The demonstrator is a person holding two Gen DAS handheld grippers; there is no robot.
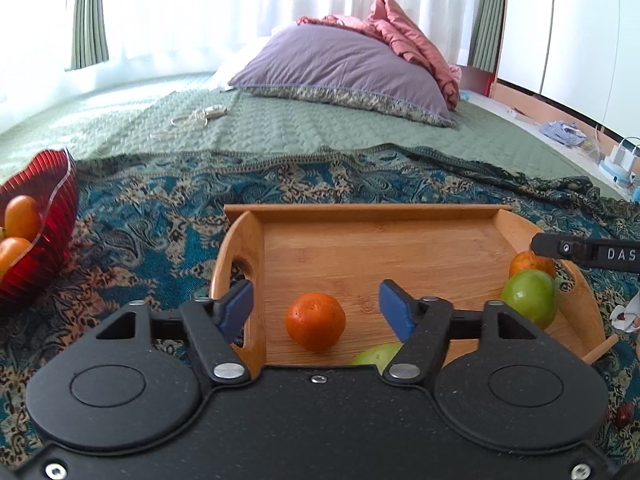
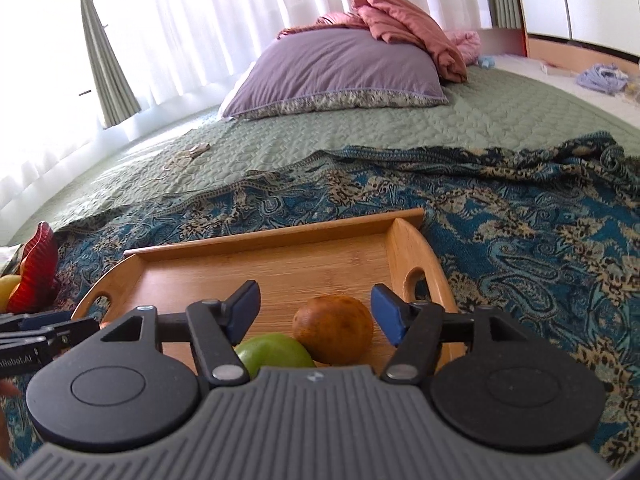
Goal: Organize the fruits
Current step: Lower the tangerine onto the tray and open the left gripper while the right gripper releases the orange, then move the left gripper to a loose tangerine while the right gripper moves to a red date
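Left wrist view first: a bed spread with a quilted sage-green coverlet fills the room, a teal paisley-patterned throw draped over its near end, a mauve pillow up top against bright white curtains. Centre frame, the left gripper stands wide open, blue pads clear on either side of a small round orange tangerine, gripping nothing. That fruit sits on the floor of the rectangular bamboo tray, with a green apple at the tray's right end. At left edge, a ribbed red glass bowl holds orange fruits. Over to the right wrist view: the right gripper is wide open too, empty, pads apart from a brownish-orange mottled fruit lying in the tray between them.
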